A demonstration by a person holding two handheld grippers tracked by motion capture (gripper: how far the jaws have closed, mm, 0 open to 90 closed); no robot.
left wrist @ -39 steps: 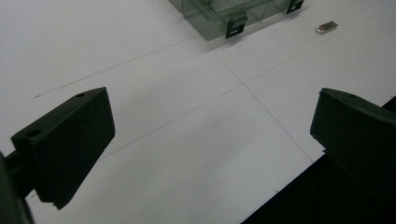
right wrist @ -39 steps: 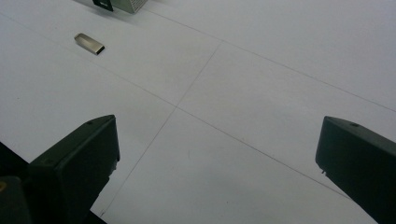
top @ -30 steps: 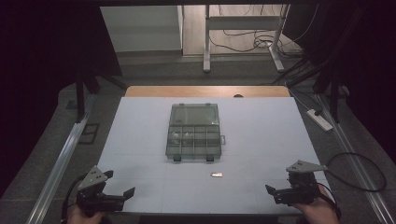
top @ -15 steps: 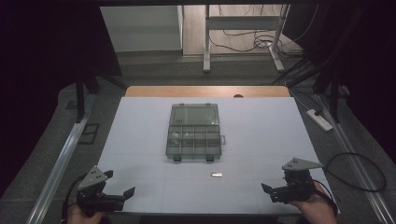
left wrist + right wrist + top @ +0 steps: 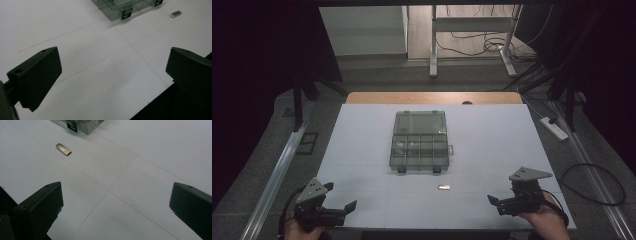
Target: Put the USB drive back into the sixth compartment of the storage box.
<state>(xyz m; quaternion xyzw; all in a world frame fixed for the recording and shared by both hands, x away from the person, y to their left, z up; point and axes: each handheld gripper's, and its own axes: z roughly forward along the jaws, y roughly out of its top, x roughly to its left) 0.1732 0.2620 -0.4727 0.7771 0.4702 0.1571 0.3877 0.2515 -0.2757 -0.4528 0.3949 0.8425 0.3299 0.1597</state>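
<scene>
Right hand-held gripper (image 5: 504, 202) shifted inward from the bench's (image 5: 362, 150) near right corner, jaws released, left hand-held gripper (image 5: 337, 210) unmoved at near left corner, released, metal USB stick (image 5: 443, 187) lying mid-bench before the clear organizer box (image 5: 419, 140), no readable writing.

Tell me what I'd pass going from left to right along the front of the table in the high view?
Left gripper → small metal USB stick → right gripper, all over the white table; the clear compartment box lies farther back.

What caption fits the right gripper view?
Open right gripper above the white table, a silver USB stick lying ahead beside the organizer box.
</scene>
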